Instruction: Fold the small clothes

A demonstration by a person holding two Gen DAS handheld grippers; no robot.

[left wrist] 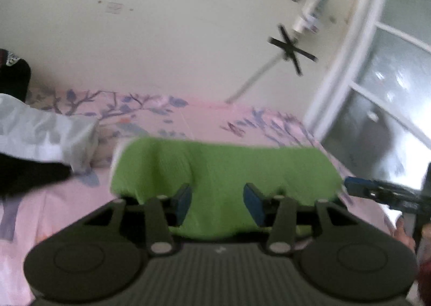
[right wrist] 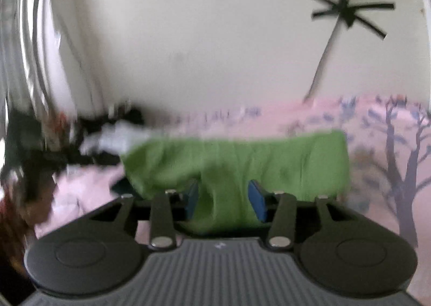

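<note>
Left tool and right tool both stand open astride the green garment on the bed, gripping nothing. Soft, light, limp cloth; best pinched at near-edge corners.

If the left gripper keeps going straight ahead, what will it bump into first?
Most likely the green cloth: it already lies between the open fingers of the left gripper. Depth is blurry, so contact may already exist.
</note>
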